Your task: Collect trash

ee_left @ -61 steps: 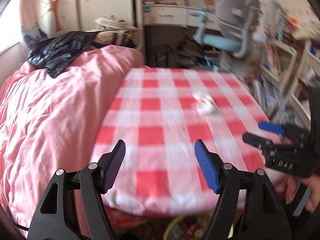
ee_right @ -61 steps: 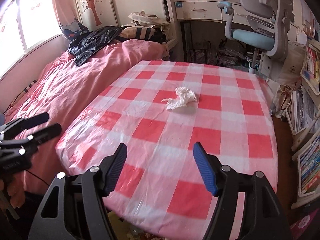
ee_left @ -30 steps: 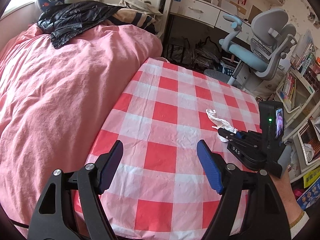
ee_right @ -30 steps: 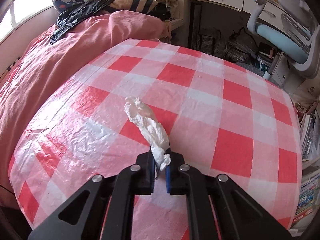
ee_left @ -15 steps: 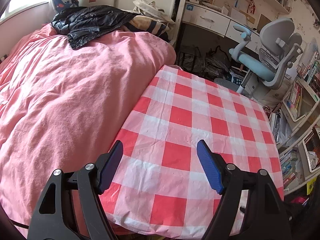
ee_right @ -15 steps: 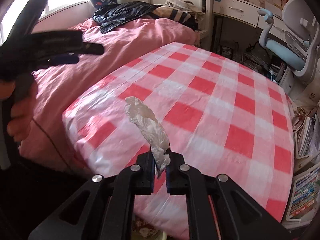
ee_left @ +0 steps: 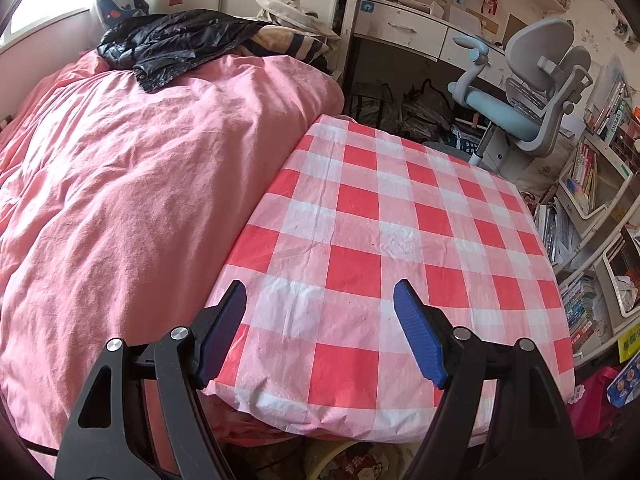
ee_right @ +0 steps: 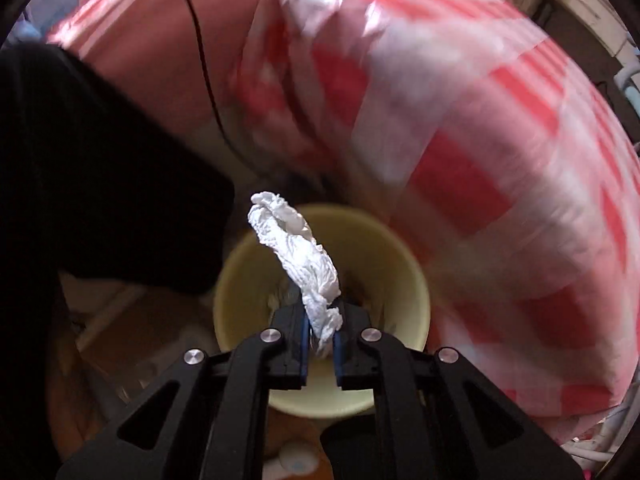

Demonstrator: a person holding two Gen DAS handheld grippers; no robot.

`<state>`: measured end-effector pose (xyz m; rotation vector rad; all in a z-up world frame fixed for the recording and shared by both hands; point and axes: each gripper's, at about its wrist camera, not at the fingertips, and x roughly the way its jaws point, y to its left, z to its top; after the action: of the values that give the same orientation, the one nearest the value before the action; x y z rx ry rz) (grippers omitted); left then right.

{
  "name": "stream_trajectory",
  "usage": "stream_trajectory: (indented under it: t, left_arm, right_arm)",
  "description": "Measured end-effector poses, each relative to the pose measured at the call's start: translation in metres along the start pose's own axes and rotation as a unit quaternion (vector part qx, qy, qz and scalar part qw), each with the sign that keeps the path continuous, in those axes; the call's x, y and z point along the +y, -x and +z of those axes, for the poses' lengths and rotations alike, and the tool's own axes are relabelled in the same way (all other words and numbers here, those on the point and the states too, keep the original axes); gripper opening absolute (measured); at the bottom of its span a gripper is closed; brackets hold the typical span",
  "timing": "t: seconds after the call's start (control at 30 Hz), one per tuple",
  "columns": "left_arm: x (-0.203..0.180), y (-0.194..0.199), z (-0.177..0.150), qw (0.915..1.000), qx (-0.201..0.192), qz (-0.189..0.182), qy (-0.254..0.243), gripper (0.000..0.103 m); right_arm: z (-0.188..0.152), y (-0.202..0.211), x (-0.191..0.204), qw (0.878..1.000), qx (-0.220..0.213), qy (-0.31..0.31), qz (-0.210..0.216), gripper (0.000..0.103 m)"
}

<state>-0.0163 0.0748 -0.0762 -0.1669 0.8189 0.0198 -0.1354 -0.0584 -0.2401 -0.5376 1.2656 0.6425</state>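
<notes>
My right gripper (ee_right: 321, 334) is shut on a crumpled white tissue (ee_right: 298, 254) and points down, holding it over the open mouth of a pale yellow bin (ee_right: 404, 280) that stands on the floor beside the table. My left gripper (ee_left: 320, 336) is open and empty, hovering above the near edge of the red-and-white checked table (ee_left: 400, 240). The bin's rim (ee_left: 320, 454) shows faintly under the table's front edge in the left wrist view.
A pink bed (ee_left: 120, 184) with a black jacket (ee_left: 176, 48) lies left of the table. A grey-blue desk chair (ee_left: 532, 96), a desk and bookshelves (ee_left: 592, 184) stand behind and right. The draped tablecloth (ee_right: 480, 160) hangs close above the bin; a dark shape (ee_right: 100, 180) fills the left.
My right gripper has left the tabletop with the tissue and swung down over the yellow bin. My left gripper has stayed open above the table's near edge.
</notes>
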Motion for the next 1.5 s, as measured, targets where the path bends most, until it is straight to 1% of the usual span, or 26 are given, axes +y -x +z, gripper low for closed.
stream_trajectory:
  t: [0.03, 0.1, 0.2, 0.3, 0.37, 0.43, 0.5, 0.53, 0.57, 0.63, 0.7, 0.73, 0.83, 0.9, 0.93, 1.0, 1.07, 1.1, 1.13, 1.2, 1.27, 1.3, 1.37, 1.5]
  left_arm:
    - [0.001, 0.001, -0.001, 1.0000, -0.001, 0.000, 0.000, 0.073]
    - [0.004, 0.004, -0.002, 1.0000, -0.001, -0.001, 0.001, 0.073]
    - [0.007, 0.006, -0.002, 1.0000, -0.001, -0.004, 0.006, 0.073]
    - [0.008, 0.007, -0.001, 1.0000, 0.000, -0.005, 0.005, 0.073]
    - [0.005, 0.007, -0.001, 1.0000, 0.000, -0.005, -0.001, 0.074]
    - [0.002, 0.008, 0.000, 1.0000, -0.004, -0.002, -0.007, 0.076]
    - [0.000, 0.009, 0.000, 0.9999, -0.008, 0.000, -0.008, 0.079]
    - [0.000, 0.009, 0.001, 0.9999, -0.010, 0.001, -0.008, 0.080]
    - [-0.001, 0.009, 0.001, 0.9999, -0.011, 0.002, -0.008, 0.081]
    - [-0.003, 0.008, 0.002, 0.9999, -0.012, 0.006, -0.009, 0.084]
    - [-0.005, 0.007, 0.003, 0.9998, -0.014, 0.012, -0.012, 0.085]
    - [-0.006, 0.006, 0.003, 0.9997, -0.015, 0.014, -0.012, 0.086]
    - [-0.007, 0.006, 0.004, 0.9995, -0.021, 0.022, -0.013, 0.088]
    - [-0.007, 0.007, 0.006, 0.9993, -0.026, 0.026, -0.009, 0.089]
    - [-0.008, 0.007, 0.006, 0.9992, -0.029, 0.028, -0.007, 0.090]
    - [-0.009, 0.006, 0.008, 0.9988, -0.034, 0.034, -0.009, 0.090]
    - [-0.011, 0.007, 0.010, 0.9985, -0.040, 0.036, -0.010, 0.090]
    - [-0.013, 0.008, 0.012, 0.9983, -0.045, 0.036, -0.010, 0.091]
    - [-0.013, 0.008, 0.013, 0.9981, -0.048, 0.036, -0.010, 0.091]
    - [-0.015, 0.010, 0.017, 0.9976, -0.058, 0.035, -0.007, 0.092]
    - [-0.017, 0.011, 0.020, 0.9972, -0.067, 0.035, -0.006, 0.092]
    - [-0.019, 0.012, 0.020, 0.9970, -0.070, 0.034, -0.006, 0.092]
    - [-0.021, 0.013, 0.020, 0.9968, -0.073, 0.032, -0.011, 0.093]
    - [-0.027, 0.018, 0.020, 0.9958, -0.085, 0.029, -0.019, 0.094]
  right_arm:
    - [-0.003, -0.006, -0.001, 1.000, 0.012, 0.001, -0.003, 0.035]
    - [-0.003, -0.006, -0.004, 1.000, 0.009, -0.002, -0.013, 0.049]
    - [0.000, 0.002, -0.017, 0.999, -0.014, -0.033, -0.006, 0.053]
    - [0.004, 0.009, -0.028, 0.998, -0.035, -0.052, -0.015, 0.054]
    - [0.009, 0.018, -0.035, 0.996, -0.060, -0.064, -0.022, 0.054]
    - [0.011, 0.034, -0.041, 0.992, -0.095, -0.079, -0.028, 0.060]
    - [0.017, 0.055, -0.049, 0.985, -0.140, -0.094, -0.031, 0.064]
    - [0.018, 0.064, -0.048, 0.981, -0.162, -0.102, -0.034, 0.066]
    - [0.021, 0.075, -0.054, 0.976, -0.184, -0.112, -0.036, 0.070]
    - [0.028, 0.099, -0.069, 0.962, -0.234, -0.137, -0.042, 0.078]
    - [0.036, 0.119, -0.084, 0.947, -0.275, -0.155, -0.058, 0.082]
    - [0.041, 0.130, -0.093, 0.938, -0.296, -0.166, -0.072, 0.086]
    - [0.051, 0.157, -0.117, 0.913, -0.342, -0.191, -0.111, 0.093]
    - [0.052, 0.167, -0.132, 0.893, -0.375, -0.205, -0.142, 0.095]
    - [0.053, 0.170, -0.138, 0.885, -0.384, -0.212, -0.155, 0.095]
    - [0.050, 0.166, -0.158, 0.873, -0.387, -0.244, -0.168, 0.095]
    - [0.049, 0.164, -0.175, 0.870, -0.369, -0.289, -0.157, 0.095]
    - [0.050, 0.165, -0.182, 0.865, -0.371, -0.304, -0.149, 0.095]
    - [0.048, 0.170, -0.186, 0.859, -0.381, -0.309, -0.150, 0.095]
    - [0.052, 0.177, -0.191, 0.853, -0.390, -0.302, -0.172, 0.095]
    - [0.052, 0.177, -0.190, 0.851, -0.390, -0.303, -0.181, 0.095]
    - [0.053, 0.175, -0.192, 0.849, -0.387, -0.311, -0.178, 0.095]
    - [0.052, 0.171, -0.191, 0.851, -0.383, -0.317, -0.169, 0.095]
    - [0.054, 0.174, -0.179, 0.853, -0.394, -0.288, -0.186, 0.095]
